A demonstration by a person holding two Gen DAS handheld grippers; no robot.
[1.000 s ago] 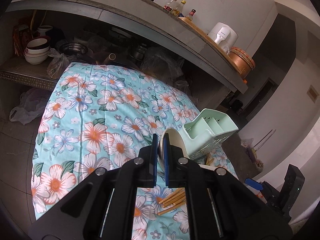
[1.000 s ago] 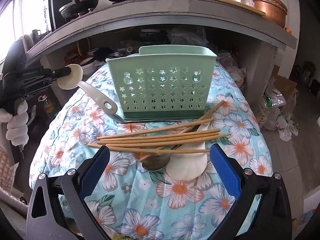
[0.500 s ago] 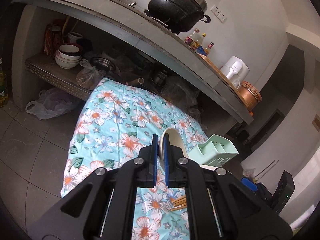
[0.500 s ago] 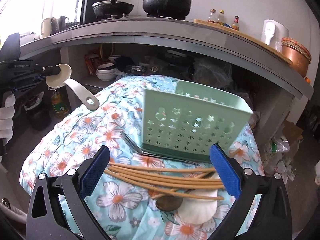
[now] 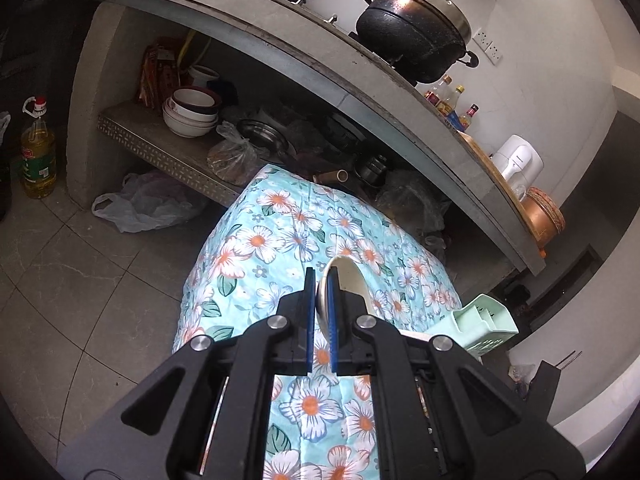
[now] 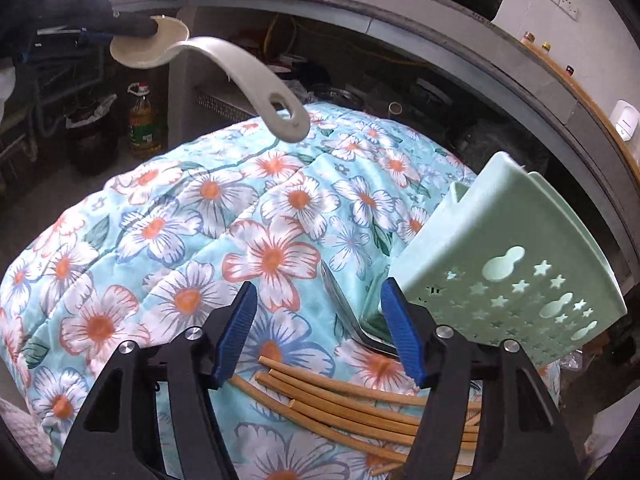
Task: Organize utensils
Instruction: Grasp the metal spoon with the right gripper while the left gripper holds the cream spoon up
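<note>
My left gripper (image 5: 320, 316) is shut on the bowl of a white ladle (image 5: 344, 284) and holds it high above the floral cloth; in the right wrist view the ladle (image 6: 224, 72) hangs at upper left, handle pointing down-right. The mint green utensil holder (image 6: 512, 264) stands on the cloth at the right and also shows in the left wrist view (image 5: 484, 324). My right gripper (image 6: 320, 332) is open, low over the cloth beside the holder's left corner. A metal utensil (image 6: 348, 312) lies between its fingers. Several wooden chopsticks (image 6: 360, 404) lie just below.
The floral-covered table (image 6: 180, 220) drops off at the left to a tiled floor (image 5: 80, 280). A concrete counter (image 5: 280, 48) with pots overhangs behind, with a shelf of bowls (image 5: 192, 112) under it. An oil bottle (image 6: 142, 124) stands on the floor.
My left gripper has risen and pulled back to the left with the ladle. My right gripper has moved forward and left, close to the holder's corner, over the chopsticks.
</note>
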